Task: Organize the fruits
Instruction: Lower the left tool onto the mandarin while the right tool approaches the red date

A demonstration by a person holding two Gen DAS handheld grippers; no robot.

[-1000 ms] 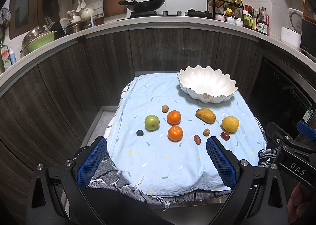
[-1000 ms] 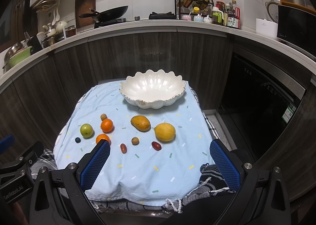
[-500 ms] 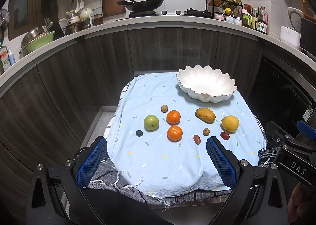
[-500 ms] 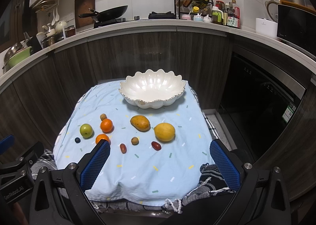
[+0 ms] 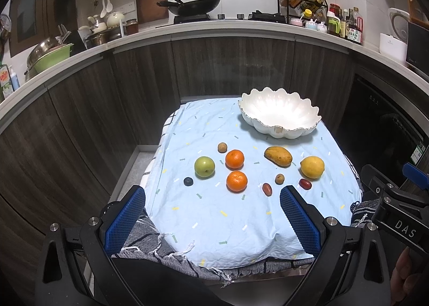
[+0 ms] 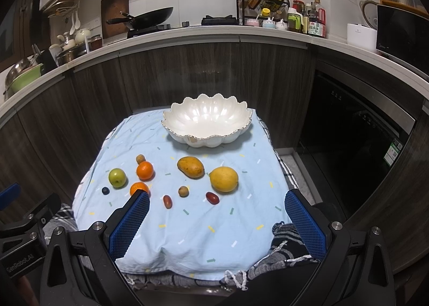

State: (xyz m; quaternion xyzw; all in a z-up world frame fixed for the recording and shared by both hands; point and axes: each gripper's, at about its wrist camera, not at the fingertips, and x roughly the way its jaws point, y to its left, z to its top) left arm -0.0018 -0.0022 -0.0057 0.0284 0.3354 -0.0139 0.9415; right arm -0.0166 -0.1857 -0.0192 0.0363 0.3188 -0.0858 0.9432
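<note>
Fruit lies scattered on a light blue cloth [image 5: 209, 214]: a green apple [image 5: 204, 167], two oranges [image 5: 235, 159] [image 5: 236, 181], a mango [image 5: 278, 156], a lemon [image 5: 312, 167], a blueberry [image 5: 188, 181], two small brown fruits [image 5: 222, 147] and two red dates [image 5: 267, 189]. A white scalloped bowl [image 5: 278, 114] stands empty at the far right of the cloth. My left gripper [image 5: 213, 220] hangs open over the cloth's near edge. My right gripper [image 6: 217, 221] is open too, its left finger [image 6: 128, 222] hiding part of an orange [image 6: 138, 188]. Neither holds anything.
The cloth covers a low table ringed by dark cabinets [image 5: 80, 123] and a white counter [image 5: 214, 31] with a wok, bottles and dishes. An oven door [image 6: 348, 145] stands to the right. A striped grey cloth [image 5: 150, 241] hangs at the near edge.
Both views have shifted only slightly; the left gripper has edged a little nearer the fruit. Nothing on the cloth has moved.
</note>
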